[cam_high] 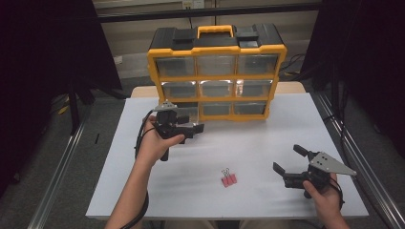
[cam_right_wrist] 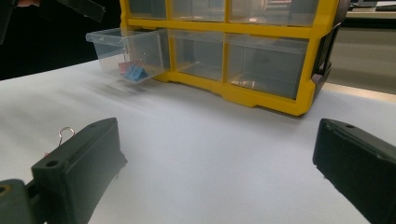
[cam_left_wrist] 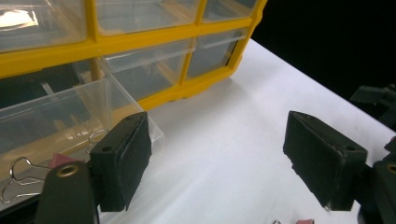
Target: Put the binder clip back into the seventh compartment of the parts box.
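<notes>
Left tool (cam_high: 191,130) jaws wide apart, nothing between pads, hovering at pulled-out clear drawer (cam_right_wrist: 128,51) in bottom-left slot of yellow organizer (cam_high: 217,71); clips (cam_right_wrist: 132,71) lie inside drawer; drawer's long axis runs out from organizer front toward person. Right tool (cam_high: 286,160) jaws wide apart, empty, well right of organizer's front; pink binder clip (cam_high: 229,180) on counter (cam_high: 267,143), in front of organizer, wire handles pointing toward it.
</notes>
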Tool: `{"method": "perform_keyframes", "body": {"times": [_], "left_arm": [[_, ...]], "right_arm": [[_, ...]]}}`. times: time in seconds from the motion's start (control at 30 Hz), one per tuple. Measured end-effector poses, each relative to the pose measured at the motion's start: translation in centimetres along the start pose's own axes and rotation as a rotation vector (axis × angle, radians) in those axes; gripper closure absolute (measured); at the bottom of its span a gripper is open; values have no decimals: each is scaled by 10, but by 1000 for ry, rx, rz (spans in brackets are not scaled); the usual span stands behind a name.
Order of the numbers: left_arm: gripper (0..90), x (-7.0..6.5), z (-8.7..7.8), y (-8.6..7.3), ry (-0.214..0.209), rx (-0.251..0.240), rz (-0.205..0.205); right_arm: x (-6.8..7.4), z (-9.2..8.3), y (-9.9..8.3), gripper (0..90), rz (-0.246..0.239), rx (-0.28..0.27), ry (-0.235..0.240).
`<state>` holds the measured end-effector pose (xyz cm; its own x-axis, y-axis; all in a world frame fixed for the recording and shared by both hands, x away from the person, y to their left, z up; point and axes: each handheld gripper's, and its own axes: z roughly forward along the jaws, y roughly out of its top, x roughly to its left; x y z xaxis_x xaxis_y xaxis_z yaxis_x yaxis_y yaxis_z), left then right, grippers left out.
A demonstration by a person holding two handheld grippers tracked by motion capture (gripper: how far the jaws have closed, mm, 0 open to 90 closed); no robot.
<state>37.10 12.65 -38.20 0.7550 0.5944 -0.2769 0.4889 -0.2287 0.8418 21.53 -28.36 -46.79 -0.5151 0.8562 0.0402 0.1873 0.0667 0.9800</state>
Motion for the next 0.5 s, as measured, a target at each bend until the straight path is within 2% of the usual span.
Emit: {"method": "perform_keyframes", "body": {"times": [0.5], "left_arm": [[173, -17, 5, -19, -47, -4, 40]], "right_arm": [[1, 0, 0, 8, -3, 4, 1]]}}
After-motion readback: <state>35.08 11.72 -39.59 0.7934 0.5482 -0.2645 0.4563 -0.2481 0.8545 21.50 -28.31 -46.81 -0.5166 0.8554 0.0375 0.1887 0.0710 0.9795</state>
